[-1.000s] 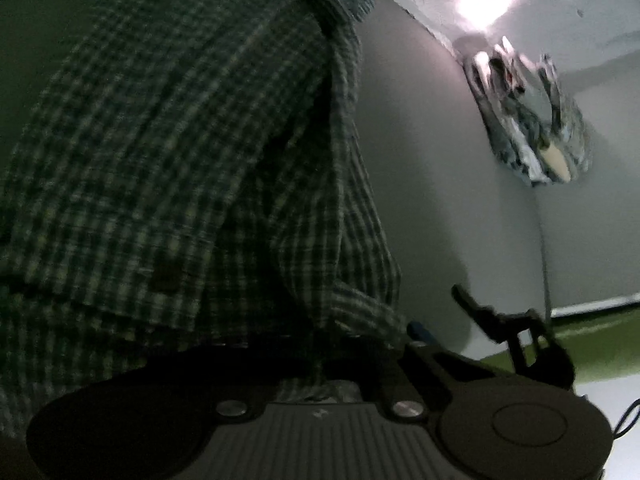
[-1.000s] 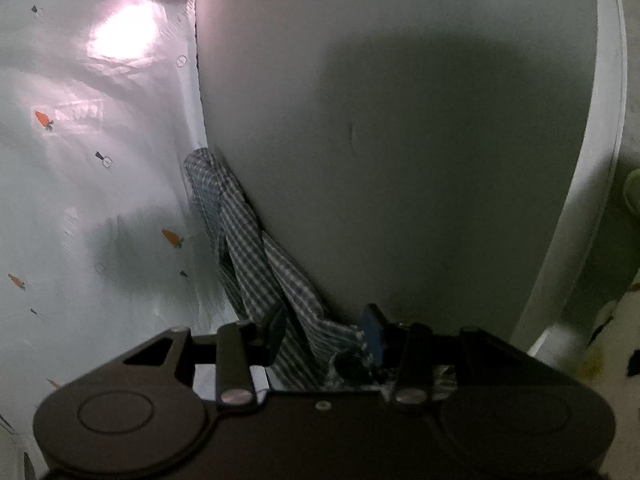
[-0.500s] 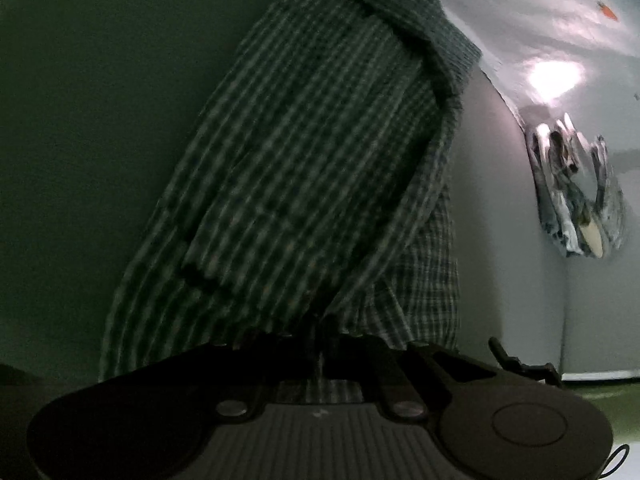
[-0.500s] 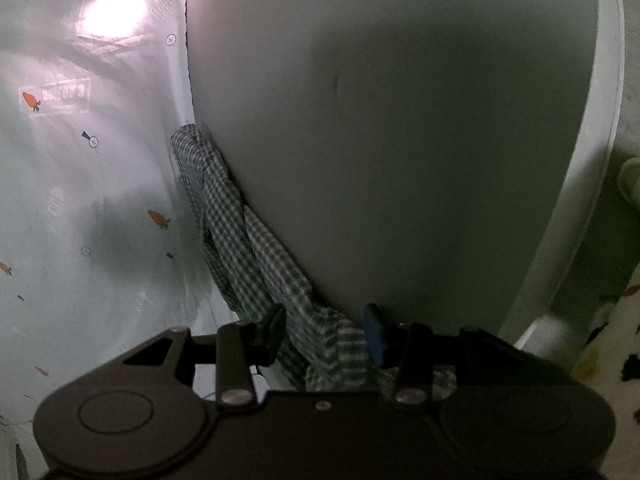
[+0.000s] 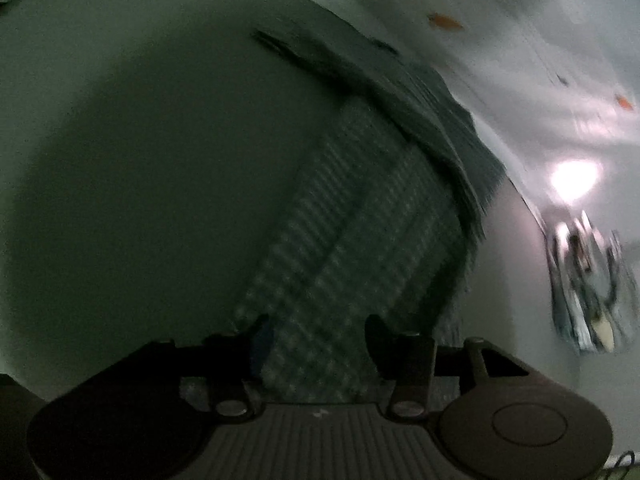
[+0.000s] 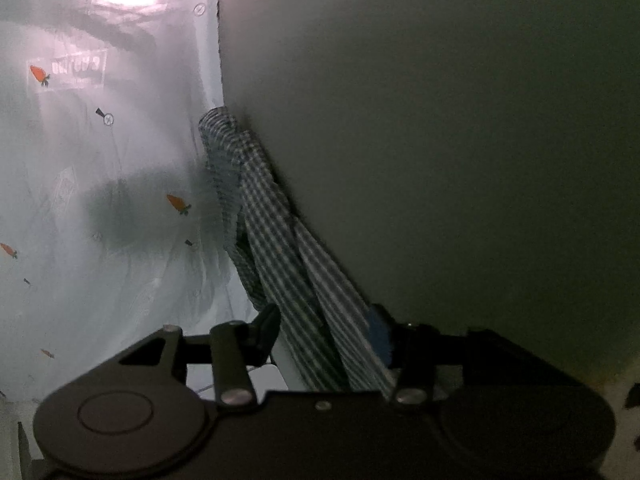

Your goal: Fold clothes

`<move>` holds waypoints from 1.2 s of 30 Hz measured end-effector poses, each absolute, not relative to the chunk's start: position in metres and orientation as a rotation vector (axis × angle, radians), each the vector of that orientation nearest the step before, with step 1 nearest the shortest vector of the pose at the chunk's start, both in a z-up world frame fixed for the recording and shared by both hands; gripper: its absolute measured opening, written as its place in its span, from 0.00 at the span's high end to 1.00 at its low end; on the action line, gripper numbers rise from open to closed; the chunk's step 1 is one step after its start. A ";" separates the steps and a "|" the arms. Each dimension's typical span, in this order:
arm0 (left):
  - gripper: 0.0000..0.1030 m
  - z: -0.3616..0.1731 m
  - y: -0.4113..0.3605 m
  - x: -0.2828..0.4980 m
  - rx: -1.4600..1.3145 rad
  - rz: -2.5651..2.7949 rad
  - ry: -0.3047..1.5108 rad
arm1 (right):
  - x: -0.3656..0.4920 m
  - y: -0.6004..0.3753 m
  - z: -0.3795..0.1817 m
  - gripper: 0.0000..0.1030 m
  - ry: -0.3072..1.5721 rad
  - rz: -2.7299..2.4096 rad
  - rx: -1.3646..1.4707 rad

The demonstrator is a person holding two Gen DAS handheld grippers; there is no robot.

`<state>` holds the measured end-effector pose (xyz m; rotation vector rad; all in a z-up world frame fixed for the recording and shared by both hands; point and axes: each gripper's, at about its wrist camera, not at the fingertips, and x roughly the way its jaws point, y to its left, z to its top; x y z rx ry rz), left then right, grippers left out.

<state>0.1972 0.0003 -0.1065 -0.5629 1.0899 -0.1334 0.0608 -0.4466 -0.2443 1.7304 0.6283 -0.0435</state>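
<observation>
A green-and-white checked shirt (image 5: 360, 240) lies stretched in a long band on a grey surface (image 5: 140, 180), blurred in the left wrist view. My left gripper (image 5: 318, 336) is open, its fingers wide apart with the shirt running between them. In the right wrist view the same shirt (image 6: 260, 200) runs as a narrow bunched strip along the grey surface's (image 6: 440, 140) left edge. My right gripper (image 6: 324, 330) is open too. The strip fills the gap between its fingers and leans on the blue-padded right one.
A white sheet printed with small carrots (image 6: 100, 200) lies left of the grey surface, with a bright glare at its top. The sheet (image 5: 520, 40) is at the upper right in the left wrist view. A blurred heap of other clothes (image 5: 588, 292) lies at the far right.
My left gripper was shut on the shirt and now has its fingers spread. The shirt takes up less of its view and looks longer. The right view has closed in on the strip.
</observation>
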 end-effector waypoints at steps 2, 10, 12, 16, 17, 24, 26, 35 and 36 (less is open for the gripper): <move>0.43 -0.105 0.006 0.202 -0.563 -0.089 1.063 | 0.078 -0.452 -0.240 0.48 0.654 -0.050 1.666; 0.36 -0.109 0.038 0.267 -0.553 -0.023 1.057 | 0.161 -0.438 -0.186 0.31 0.737 -0.154 1.014; 0.35 -0.113 0.048 0.296 -0.559 -0.028 1.044 | 0.181 -0.428 -0.174 0.25 0.698 -0.191 0.900; 0.28 -0.120 0.067 0.353 -0.571 -0.036 1.017 | 0.220 -0.421 -0.162 0.15 0.700 -0.220 0.798; 0.27 -0.122 0.072 0.368 -0.574 -0.038 1.011 | 0.230 -0.419 -0.160 0.14 0.703 -0.230 0.764; 0.26 -0.142 0.078 0.489 -0.565 -0.070 1.029 | 0.287 -0.415 -0.158 0.14 0.741 -0.368 0.722; 0.24 -0.151 0.069 0.517 -0.567 -0.103 1.059 | 0.294 -0.413 -0.159 0.14 0.754 -0.390 0.723; 0.40 -0.167 0.047 0.536 -0.771 -0.182 0.985 | 0.321 -0.401 -0.170 0.09 0.774 -0.481 0.738; 0.61 -0.169 0.045 0.538 -0.768 -0.178 0.985 | 0.322 -0.399 -0.169 0.09 0.779 -0.483 0.728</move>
